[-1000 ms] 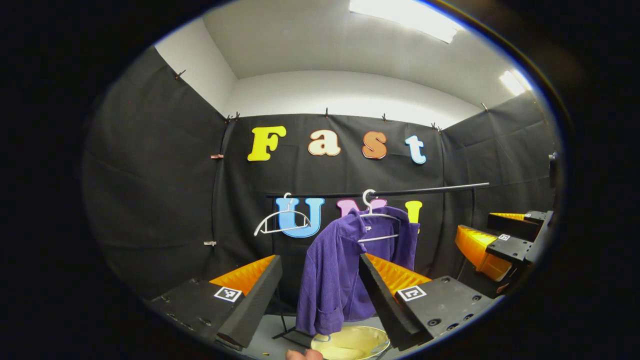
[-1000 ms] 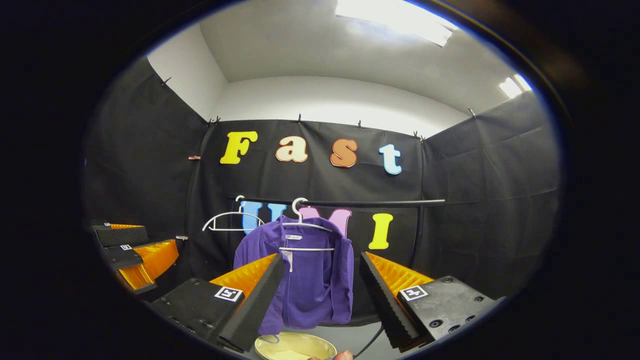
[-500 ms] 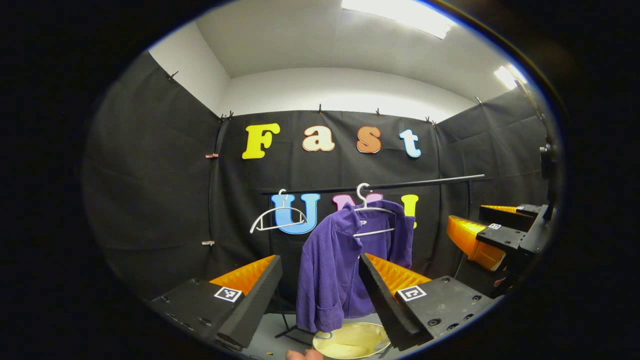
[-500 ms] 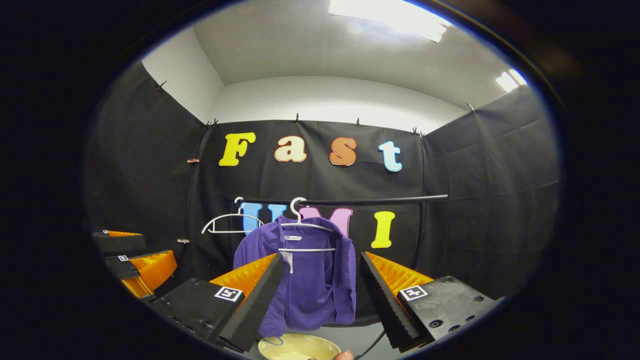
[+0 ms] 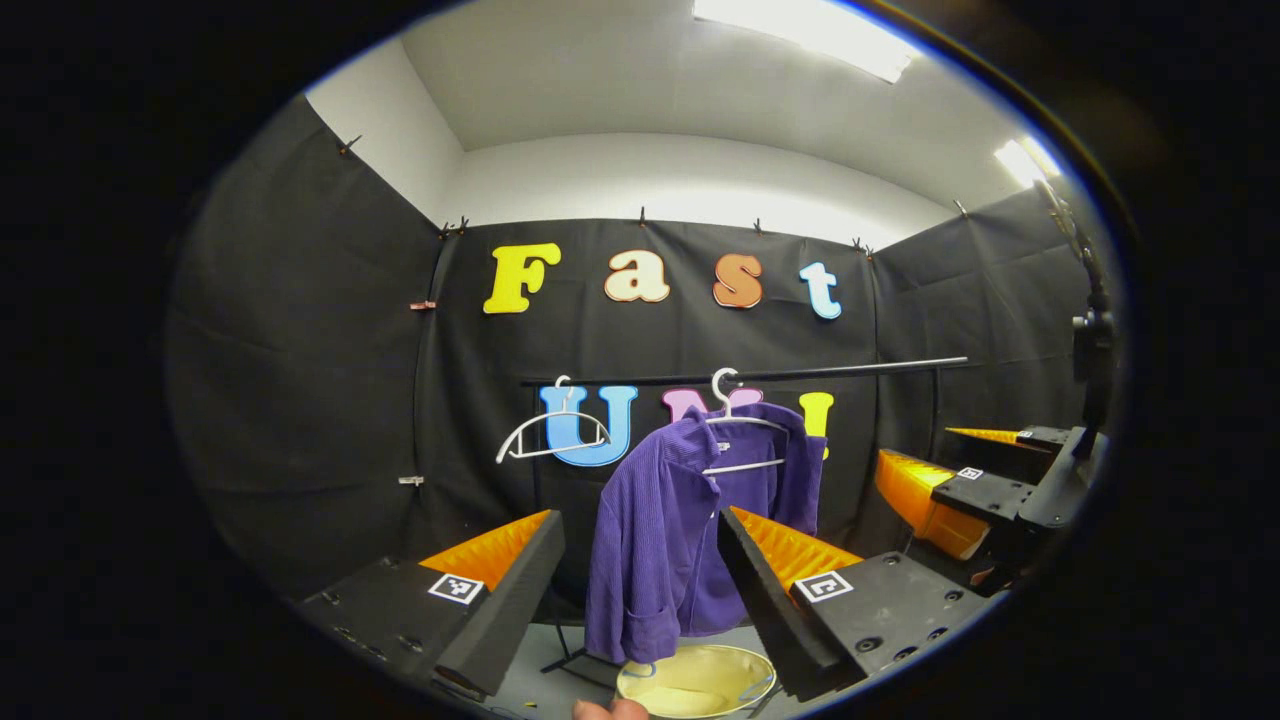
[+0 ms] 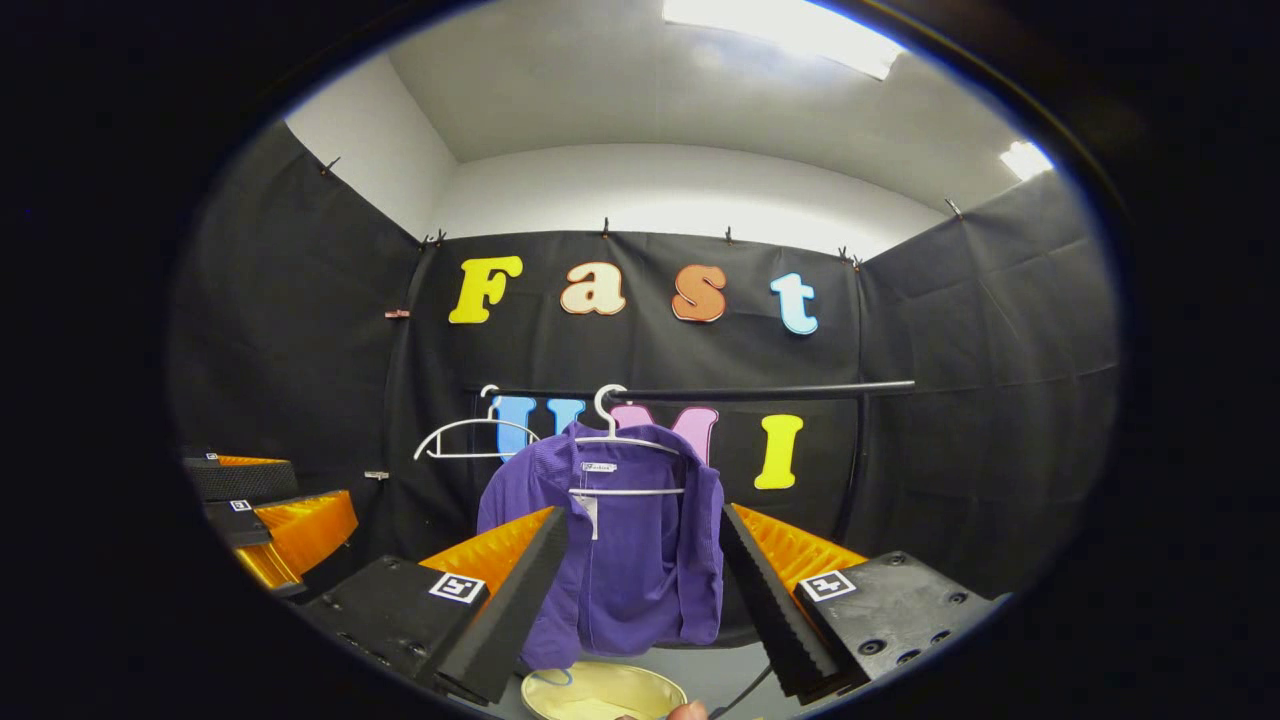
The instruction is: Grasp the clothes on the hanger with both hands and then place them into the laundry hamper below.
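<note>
Approach step: both my grippers, left [image 5: 640, 600] and right [image 6: 645, 600], open, short of the shirt [image 6: 620, 560]; next, grip its shoulders above hamper [image 5: 695, 680].

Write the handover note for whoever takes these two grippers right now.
Left gripper: open, holding nothing, short of the garment.
Right gripper: open, holding nothing, also short of it.
Purple jacket: on a white hanger on the black rail, with an empty white hanger beside it.
Yellow laundry hamper: on the floor below the jacket.
Done: nothing grasped.
Left: close in, grip the jacket with both grippers, take it off the hanger, lower it into the hamper.
</note>
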A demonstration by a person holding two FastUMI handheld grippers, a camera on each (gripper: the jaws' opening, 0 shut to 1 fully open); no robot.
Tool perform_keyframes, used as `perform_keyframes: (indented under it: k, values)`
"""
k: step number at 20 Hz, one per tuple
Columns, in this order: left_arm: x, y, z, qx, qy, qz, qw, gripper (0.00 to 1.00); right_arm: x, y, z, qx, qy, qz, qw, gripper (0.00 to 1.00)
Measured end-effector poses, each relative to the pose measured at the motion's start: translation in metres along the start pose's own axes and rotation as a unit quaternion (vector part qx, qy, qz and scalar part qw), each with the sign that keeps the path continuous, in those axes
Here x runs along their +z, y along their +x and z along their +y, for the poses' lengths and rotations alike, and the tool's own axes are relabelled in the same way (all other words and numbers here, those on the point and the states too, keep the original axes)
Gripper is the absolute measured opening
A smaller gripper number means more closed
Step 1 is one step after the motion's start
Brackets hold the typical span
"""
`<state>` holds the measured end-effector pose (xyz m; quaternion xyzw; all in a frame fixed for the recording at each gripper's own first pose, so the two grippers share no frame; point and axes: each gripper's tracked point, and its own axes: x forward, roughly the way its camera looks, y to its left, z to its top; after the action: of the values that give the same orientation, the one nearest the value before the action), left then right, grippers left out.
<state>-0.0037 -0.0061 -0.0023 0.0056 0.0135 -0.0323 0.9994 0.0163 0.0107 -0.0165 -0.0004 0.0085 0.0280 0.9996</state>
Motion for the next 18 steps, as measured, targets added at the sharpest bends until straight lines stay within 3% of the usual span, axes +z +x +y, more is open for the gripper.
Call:
perform_keyframes:
  k: [10, 18]
  values:
    - [-0.007, 0.030, -0.014, -0.026, 0.020, -0.002, 0.999, 0.97, -0.015, 0.063, -0.032, -0.019, -0.035, -0.017, 0.999, 0.98]
    - [-0.034, 0.152, -0.047, 0.001, 0.027, -0.006, 1.000, 0.97, -0.087, 0.173, -0.068, 0.003, -0.017, 0.019, 1.000, 0.98]
